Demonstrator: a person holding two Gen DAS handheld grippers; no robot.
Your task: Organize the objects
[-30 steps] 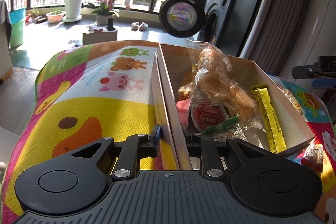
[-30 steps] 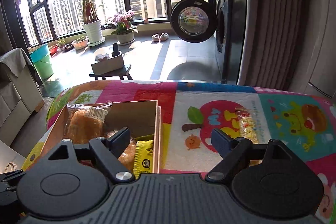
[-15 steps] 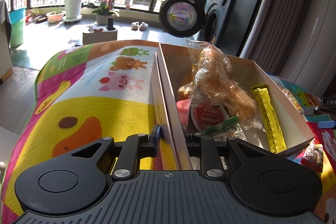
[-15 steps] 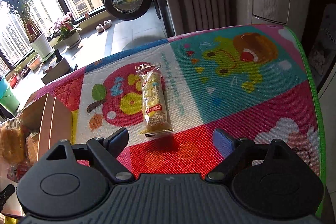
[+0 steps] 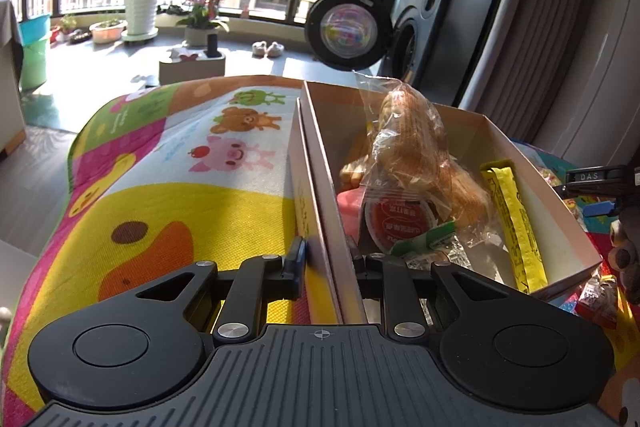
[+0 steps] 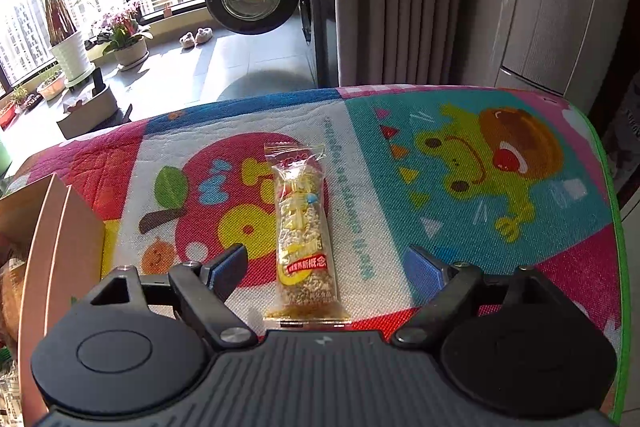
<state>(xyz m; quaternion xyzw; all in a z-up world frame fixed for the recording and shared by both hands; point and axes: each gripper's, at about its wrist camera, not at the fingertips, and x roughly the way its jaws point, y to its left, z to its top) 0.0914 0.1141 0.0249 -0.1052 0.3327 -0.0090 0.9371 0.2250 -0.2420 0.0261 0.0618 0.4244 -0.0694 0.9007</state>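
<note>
1. On your left, the cartoon mat (image 5: pixel 168 195) spreads out beside the cardboard box (image 5: pixel 560 227), and only the box wall stands between your left fingers.
2. The box is packed: a bagged bread roll (image 5: pixel 412 147) leans upright in the middle, a round red-labelled packet (image 5: pixel 396 223) lies in front of it, and a yellow stick sachet (image 5: pixel 516 223) rests along the right wall.
3. Your left gripper (image 5: pixel 326 259) is clamped on the box's near wall, one finger outside on the mat side and the other inside among the snacks.
4. Further right, the box edge (image 6: pixel 60 235) shows at the left of the right wrist view, well apart from the loose snack.
5. The snack bar (image 6: pixel 304 239) lies flat on the mat over the apple picture, in a clear wrapper with grainy beige filling and a red-and-yellow label, pointing lengthwise away from you.
6. Your right gripper (image 6: pixel 328 267) hovers low over it with its fingers spread wide, one each side of the bar's near end, touching neither side.
</note>
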